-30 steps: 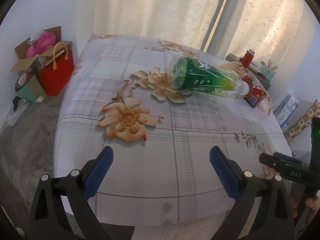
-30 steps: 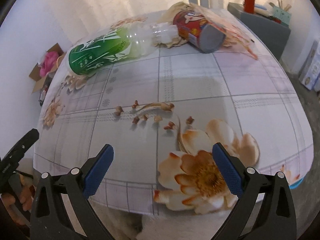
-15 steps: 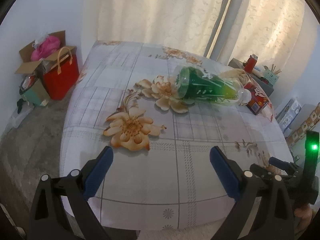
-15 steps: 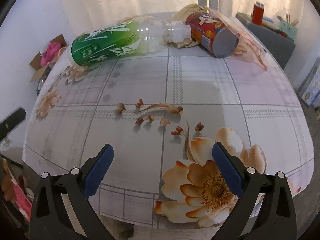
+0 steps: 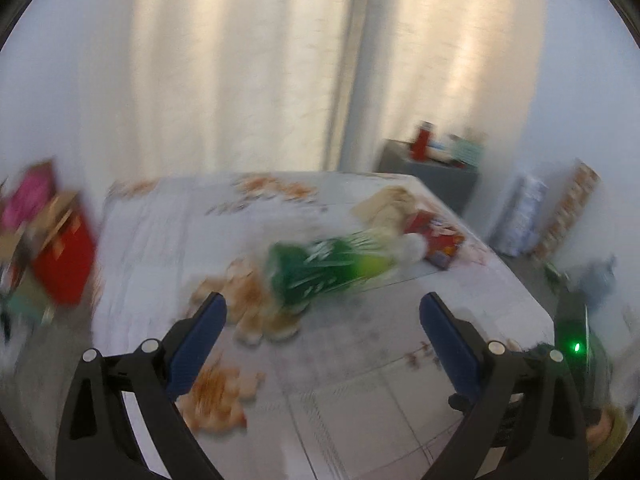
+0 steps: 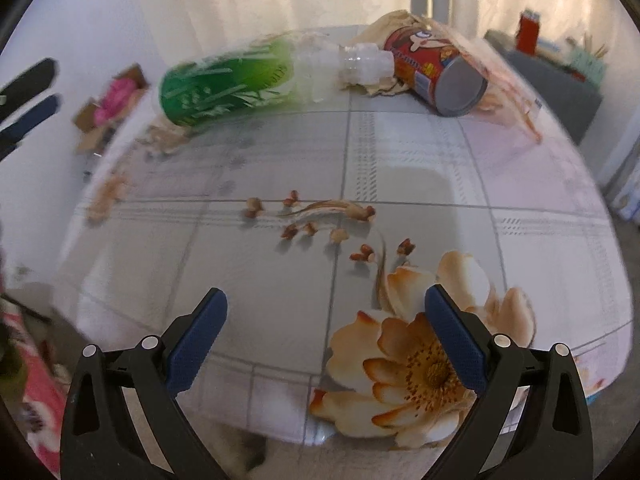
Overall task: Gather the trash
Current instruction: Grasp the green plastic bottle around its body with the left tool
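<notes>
Currently both grippers are empty and spread wide, nothing between the blue pads. Left gripper [image 5: 322,320] and right gripper [image 6: 326,316] both hang off the near edge of the table [image 6: 400,160], which wears a floral tablecloth; my read is this is approach, no pick started.

Trash sits in one cluster at the far side of the table:
- green-label plastic bottle [image 6: 240,80], lying on its side, cap end touching the can
- red snack can [image 6: 436,76], also on its side, open grey end facing the right camera
- crumpled brownish wrapper [image 6: 392,28] under and behind the can
- clear plastic film [image 6: 508,80] draped over the can's right side

Bottle and can lying down suggests they're empty, likely light, and may roll if nudged along the table. Wide jaws make sense for the bottle's girth.

View differences:
- Right wrist is fairly sharp: shows cap-to-can contact, the film, and the left gripper's fingers at the far left edge.
- Left wrist is heavily motion-blurred; bottle [image 5: 320,272] is centred between its fingers, base toward the camera. Can [image 5: 438,240] is partly hidden behind it.
- Only the left view shows the red bag [image 5: 64,260] on the floor left of the table. Whether it's the trash container, can't tell.
</notes>
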A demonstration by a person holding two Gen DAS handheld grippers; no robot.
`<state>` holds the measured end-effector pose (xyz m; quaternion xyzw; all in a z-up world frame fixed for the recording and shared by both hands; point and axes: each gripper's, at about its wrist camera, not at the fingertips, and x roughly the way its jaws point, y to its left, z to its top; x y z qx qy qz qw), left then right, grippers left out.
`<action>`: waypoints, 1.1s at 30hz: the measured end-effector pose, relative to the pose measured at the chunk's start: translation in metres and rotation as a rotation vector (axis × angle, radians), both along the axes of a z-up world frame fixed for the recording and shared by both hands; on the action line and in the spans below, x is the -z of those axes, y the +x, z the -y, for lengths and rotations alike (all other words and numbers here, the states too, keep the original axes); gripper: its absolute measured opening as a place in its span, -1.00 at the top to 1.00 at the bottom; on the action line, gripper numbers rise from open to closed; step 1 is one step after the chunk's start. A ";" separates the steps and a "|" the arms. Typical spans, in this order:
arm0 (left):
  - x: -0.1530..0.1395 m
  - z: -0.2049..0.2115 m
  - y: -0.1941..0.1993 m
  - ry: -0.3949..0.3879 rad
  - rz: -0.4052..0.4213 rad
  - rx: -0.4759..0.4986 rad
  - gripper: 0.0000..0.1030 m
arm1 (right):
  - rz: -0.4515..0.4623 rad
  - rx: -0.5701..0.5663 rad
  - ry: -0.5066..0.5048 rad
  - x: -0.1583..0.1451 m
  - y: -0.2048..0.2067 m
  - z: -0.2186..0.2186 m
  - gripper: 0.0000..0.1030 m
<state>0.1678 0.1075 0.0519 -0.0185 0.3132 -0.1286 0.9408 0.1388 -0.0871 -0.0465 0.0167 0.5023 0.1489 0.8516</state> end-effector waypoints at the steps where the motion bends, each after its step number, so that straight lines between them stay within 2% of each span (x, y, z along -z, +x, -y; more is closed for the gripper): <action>1: -0.003 0.004 0.009 0.017 -0.005 0.053 -0.85 | -0.008 -0.004 0.030 -0.001 0.000 0.005 -0.84; 5: -0.005 0.030 0.043 0.147 -0.020 0.239 -0.85 | -0.018 0.003 0.118 -0.001 0.002 0.021 -0.84; 9: 0.007 0.057 0.084 0.323 -0.066 0.307 -0.85 | -0.030 0.011 0.195 -0.001 0.003 0.031 -0.84; 13: 0.020 0.081 0.117 0.424 -0.118 0.386 -0.85 | -0.028 -0.008 0.212 -0.001 0.001 0.033 -0.84; 16: 0.039 0.105 0.134 0.564 -0.173 0.498 -0.85 | -0.024 -0.015 0.214 -0.003 0.001 0.035 -0.85; 19: 0.059 0.119 0.146 0.675 -0.232 0.555 -0.84 | -0.012 -0.015 0.225 -0.002 -0.001 0.036 -0.85; 20: 0.063 0.120 0.148 0.684 -0.257 0.564 -0.82 | -0.008 -0.016 0.225 -0.002 -0.002 0.036 -0.85; 22: 0.073 0.122 0.153 0.699 -0.311 0.572 -0.60 | -0.004 -0.021 0.222 -0.004 -0.005 0.041 -0.85; 23: 0.075 0.122 0.153 0.711 -0.312 0.565 -0.55 | -0.002 -0.026 0.218 -0.004 -0.005 0.039 -0.85; 25: 0.076 0.120 0.150 0.730 -0.293 0.554 -0.23 | 0.000 -0.032 0.220 -0.004 -0.006 0.040 -0.85; 29: 0.070 0.111 0.149 0.651 -0.363 0.500 -0.16 | -0.003 -0.031 0.238 -0.004 -0.006 0.043 -0.85; 33: 0.066 0.097 0.133 0.570 -0.440 0.404 -0.13 | -0.008 -0.029 0.253 -0.005 -0.005 0.046 -0.85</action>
